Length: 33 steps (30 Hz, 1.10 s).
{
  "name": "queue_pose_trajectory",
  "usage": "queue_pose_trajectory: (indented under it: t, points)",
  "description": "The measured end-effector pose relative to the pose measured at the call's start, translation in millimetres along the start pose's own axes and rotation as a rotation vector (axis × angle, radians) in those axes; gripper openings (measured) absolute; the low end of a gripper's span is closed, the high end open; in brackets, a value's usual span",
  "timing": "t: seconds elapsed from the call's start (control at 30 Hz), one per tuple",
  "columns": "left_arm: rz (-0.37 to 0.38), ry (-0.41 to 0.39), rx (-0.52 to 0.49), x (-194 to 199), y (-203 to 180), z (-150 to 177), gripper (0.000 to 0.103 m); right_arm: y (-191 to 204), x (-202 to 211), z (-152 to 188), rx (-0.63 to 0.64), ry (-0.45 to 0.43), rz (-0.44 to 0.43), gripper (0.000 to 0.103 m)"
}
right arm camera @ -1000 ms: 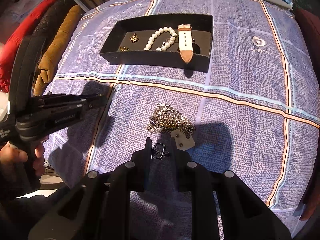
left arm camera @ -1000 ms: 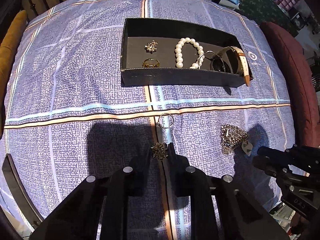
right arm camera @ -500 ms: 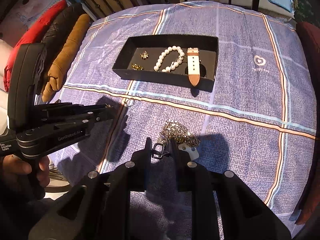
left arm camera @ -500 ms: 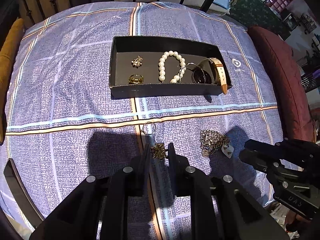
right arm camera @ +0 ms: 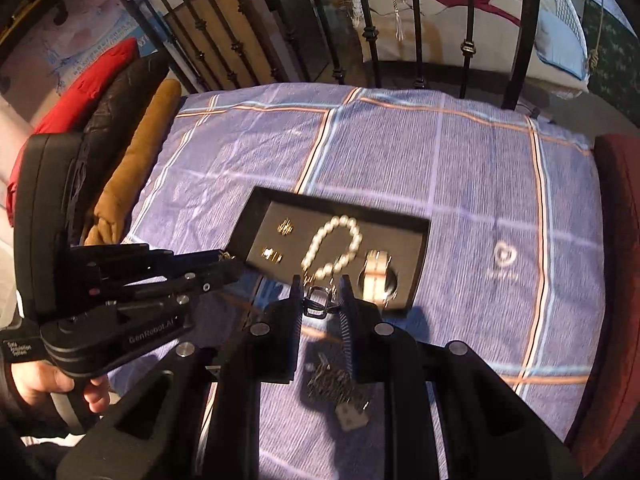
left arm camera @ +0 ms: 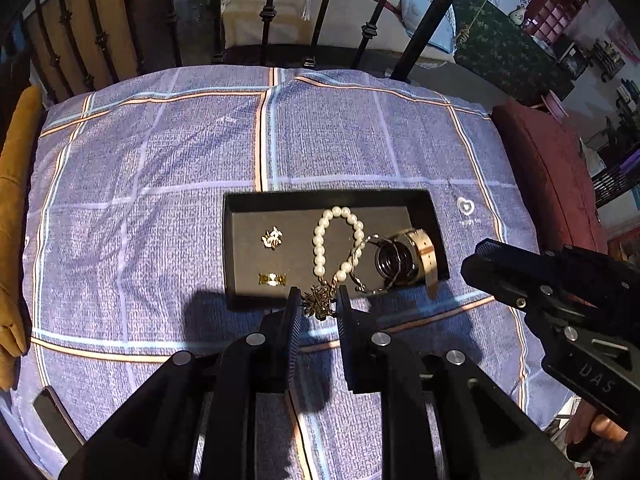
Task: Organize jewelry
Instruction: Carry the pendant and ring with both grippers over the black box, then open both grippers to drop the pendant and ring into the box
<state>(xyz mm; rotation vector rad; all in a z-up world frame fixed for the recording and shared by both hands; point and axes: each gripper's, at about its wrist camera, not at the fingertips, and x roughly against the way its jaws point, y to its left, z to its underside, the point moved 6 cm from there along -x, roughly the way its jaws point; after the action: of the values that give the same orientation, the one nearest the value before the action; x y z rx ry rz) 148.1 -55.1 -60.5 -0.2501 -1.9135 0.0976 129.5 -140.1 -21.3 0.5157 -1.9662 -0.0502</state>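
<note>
A black tray (left arm camera: 240, 210) (right arm camera: 420, 240) on the blue plaid cloth holds a gold brooch (left arm camera: 272, 238), a gold ring (left arm camera: 272, 279), a pearl bracelet (left arm camera: 320, 240) (right arm camera: 320, 240) and a watch (left arm camera: 420, 248). My left gripper (left arm camera: 317, 304) is shut on a gold flower brooch (left arm camera: 318, 300), held just before the tray's near wall. My right gripper (right arm camera: 320, 300) is shut on the clasp (right arm camera: 316, 302) of a silver chain necklace (right arm camera: 332, 388), which hangs down with a white tag (right arm camera: 352, 416). The right gripper also shows in the left wrist view (left arm camera: 480, 264).
A black metal railing (left arm camera: 368, 32) stands behind the table. A tan cushion (left arm camera: 12, 200) lies at the left edge, a dark red cushion (left arm camera: 552, 184) at the right. The left gripper body (right arm camera: 120, 292) fills the left of the right wrist view.
Both grippers have risen and moved toward the tray with their pieces. The chain necklace has come up off the cloth and hangs from the right gripper.
</note>
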Motion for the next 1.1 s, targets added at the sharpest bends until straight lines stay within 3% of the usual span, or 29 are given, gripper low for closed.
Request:
queue_pose_trajectory:
  t: [0.17, 0.4, 0.47, 0.53, 0.57, 0.67, 0.73, 0.83, 0.9, 0.93, 1.1]
  points:
    - [-0.026, 0.011, -0.012, -26.2, 2.0, -19.8, 0.017, -11.8, -31.3, -18.2, -0.019, 0.051, 0.015, 0.019]
    - [-0.044, 0.064, -0.021, -51.8, 6.5, -24.7, 0.017, -16.8, -61.0, -19.0, -0.017, 0.117, 0.022, 0.019]
    - [-0.048, 0.071, -0.016, -53.0, 9.2, -25.0, 0.023, -19.7, -65.7, -16.8, -0.026, 0.144, 0.022, 0.019]
    - [-0.067, 0.073, -0.008, -51.9, 13.8, -25.5, 0.068, -22.4, -63.9, -15.2, -0.029, 0.141, 0.021, 0.024]
    - [-0.084, 0.060, -0.010, -48.1, 16.7, -26.4, 0.074, -23.9, -60.7, -14.8, -0.027, 0.132, 0.034, 0.032]
    - [-0.080, 0.034, -0.004, -32.2, 23.9, -26.4, 0.077, -30.0, -41.7, -10.8, -0.046, 0.093, 0.039, 0.034]
    - [-0.085, 0.012, -0.001, -18.7, 29.8, -19.9, 0.088, -32.8, -25.3, -2.1, -0.056, 0.067, 0.032, 0.036]
    - [-0.054, 0.015, 0.013, -7.5, 35.2, 3.7, 0.093, -38.1, -4.3, 22.6, -0.082, 0.042, 0.032, 0.065]
    - [-0.052, 0.042, 0.012, -9.6, 36.8, 26.5, 0.093, -41.9, -2.4, 46.4, -0.112, 0.075, 0.037, 0.083]
    - [-0.060, 0.058, 0.007, -13.0, 36.4, 39.4, 0.093, -43.5, -5.3, 58.4, -0.131, 0.106, 0.040, 0.086]
    - [-0.070, 0.190, 0.014, -38.2, 30.3, 97.6, 0.094, -45.2, -23.1, 114.4, -0.134, 0.235, 0.088, 0.088]
